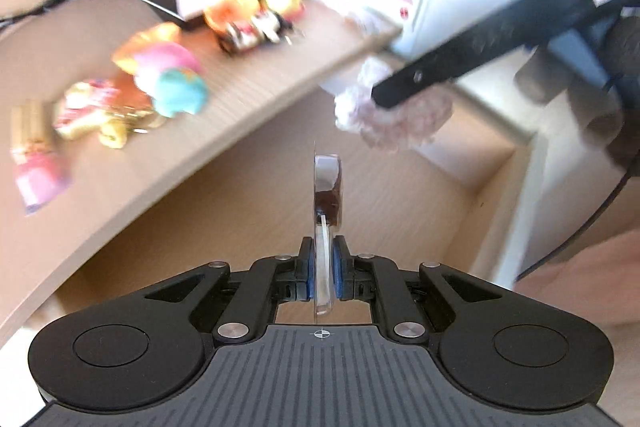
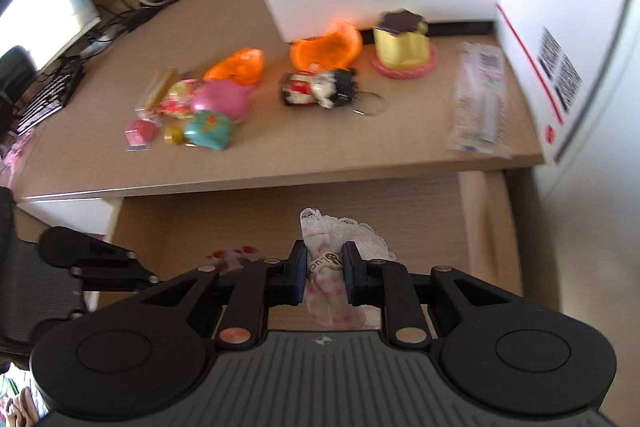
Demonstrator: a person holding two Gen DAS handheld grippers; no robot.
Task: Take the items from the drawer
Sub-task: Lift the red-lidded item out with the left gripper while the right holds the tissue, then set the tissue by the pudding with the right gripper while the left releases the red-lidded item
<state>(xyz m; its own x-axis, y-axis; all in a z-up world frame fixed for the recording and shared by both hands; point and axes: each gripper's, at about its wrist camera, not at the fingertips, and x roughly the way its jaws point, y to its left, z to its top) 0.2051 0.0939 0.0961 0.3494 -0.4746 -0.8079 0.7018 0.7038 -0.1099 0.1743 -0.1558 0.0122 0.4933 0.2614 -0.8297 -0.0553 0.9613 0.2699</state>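
Both held items were seen above the open drawer (image 2: pixel 400 219), with the desk (image 2: pixel 360 155) edge lying just ahead of and above the jaws in each wrist view.

Left gripper (image 1: pixel 323 267): jaws clamped on a thin clear blister pack (image 1: pixel 326 195), held edge-on, long axis running straight out along the fingers, a dark item inside.

Right gripper (image 2: pixel 323 273): jaws closed on a lace-trimmed fabric pouch (image 2: pixel 328 259), pink check cloth bunched between the pads, lace frill projecting forward.

Drawer floor visible beneath looked mostly bare; one small red-and-white item (image 2: pixel 230 255) was noted near the right gripper, blurred.

Toys (image 2: pixel 208 103) already lay grouped on the desk, well apart from both grippers. Judged: either load needs carrying forward and up over the edge.
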